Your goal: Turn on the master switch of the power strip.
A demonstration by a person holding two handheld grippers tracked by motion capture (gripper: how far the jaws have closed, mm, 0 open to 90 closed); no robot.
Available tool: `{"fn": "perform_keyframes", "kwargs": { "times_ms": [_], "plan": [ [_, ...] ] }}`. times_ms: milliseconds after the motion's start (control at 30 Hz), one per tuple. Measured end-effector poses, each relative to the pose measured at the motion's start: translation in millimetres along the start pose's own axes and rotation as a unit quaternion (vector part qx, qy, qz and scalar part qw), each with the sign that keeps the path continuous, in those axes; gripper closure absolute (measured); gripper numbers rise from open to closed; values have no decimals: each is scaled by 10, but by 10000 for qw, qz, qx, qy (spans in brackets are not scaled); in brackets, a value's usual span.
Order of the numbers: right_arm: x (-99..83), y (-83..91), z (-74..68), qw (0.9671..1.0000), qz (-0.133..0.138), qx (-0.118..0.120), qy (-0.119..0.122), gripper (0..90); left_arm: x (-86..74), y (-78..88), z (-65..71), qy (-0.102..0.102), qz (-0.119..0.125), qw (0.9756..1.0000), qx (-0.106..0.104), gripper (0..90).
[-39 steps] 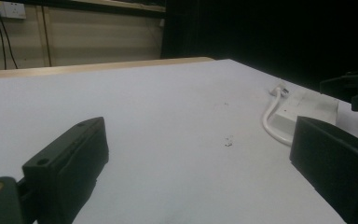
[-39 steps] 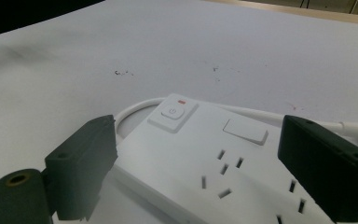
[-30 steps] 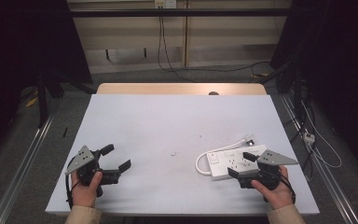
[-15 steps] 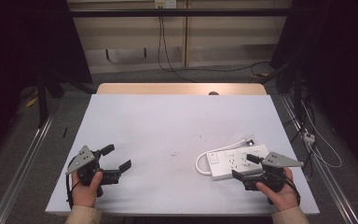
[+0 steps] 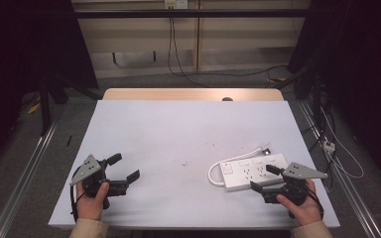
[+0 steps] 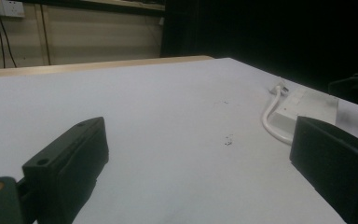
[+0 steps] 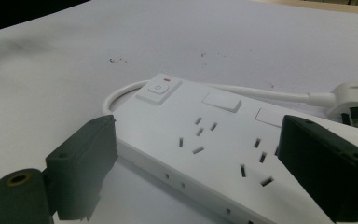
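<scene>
A white power strip (image 5: 248, 171) lies on the table's right near side, its cord looped at its left end (image 5: 212, 174) and its plug (image 5: 265, 148) just behind it. My right gripper (image 5: 262, 177) stands open at the strip's near edge, one jaw over the strip and one in front of it. In the right gripper view the strip (image 7: 191, 112) lies between the wide-apart jaws of the right gripper (image 7: 200, 140), switch (image 7: 156, 88) toward the far left. My left gripper (image 5: 124, 167) is open at the near left, holding nothing. Seen from the left gripper (image 6: 200, 137), the strip (image 6: 303, 105) lies far right.
The white table top (image 5: 188, 134) has a wooden strip along its far edge (image 5: 188, 94). Cables run over the floor behind the table (image 5: 218, 74) and to its right (image 5: 327, 144). A metal rail (image 5: 25, 173) lies on the floor at the left.
My right gripper has drawn back a little toward the near edge and to the right, still open at the strip. The left gripper has barely moved.
</scene>
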State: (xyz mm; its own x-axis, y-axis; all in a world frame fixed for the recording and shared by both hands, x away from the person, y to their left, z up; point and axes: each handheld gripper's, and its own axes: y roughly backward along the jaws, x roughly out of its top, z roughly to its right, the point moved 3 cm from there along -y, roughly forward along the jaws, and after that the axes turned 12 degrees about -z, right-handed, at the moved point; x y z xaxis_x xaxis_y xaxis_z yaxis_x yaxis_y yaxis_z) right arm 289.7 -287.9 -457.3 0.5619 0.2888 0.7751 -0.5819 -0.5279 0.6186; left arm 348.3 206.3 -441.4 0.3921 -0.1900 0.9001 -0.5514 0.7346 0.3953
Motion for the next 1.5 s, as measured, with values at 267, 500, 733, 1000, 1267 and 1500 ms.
{"fn": "perform_keyframes", "kwargs": {
  "times_ms": [267, 500, 733, 1000, 1267, 1500],
  "plan": [
    [-35, 36, 26, 10000, -23, -34, -25, 119, 0, 1, -1, -4, -7, 10000, 5, 41],
    [-59, 56, 36, 10000, -42, -53, -12, 120, 0, 2, 0, -6, 0, 10000, -3, 40],
    [-82, 69, 34, 10000, -58, -47, 3, 119, 0, 3, 0, -17, -20, 10000, 1, 40],
    [-103, 104, 56, 9999, -53, -94, -4, 119, -2, 1, 0, -30, -33, 10000, 8, 41],
    [-129, 140, 77, 9999, -49, -123, -23, 119, -1, -1, 2, -30, -32, 10000, 6, 40],
    [-147, 165, 84, 9999, -46, -133, -34, 119, 0, -2, -2, -32, -28, 10000, 6, 39]
  ]
}}
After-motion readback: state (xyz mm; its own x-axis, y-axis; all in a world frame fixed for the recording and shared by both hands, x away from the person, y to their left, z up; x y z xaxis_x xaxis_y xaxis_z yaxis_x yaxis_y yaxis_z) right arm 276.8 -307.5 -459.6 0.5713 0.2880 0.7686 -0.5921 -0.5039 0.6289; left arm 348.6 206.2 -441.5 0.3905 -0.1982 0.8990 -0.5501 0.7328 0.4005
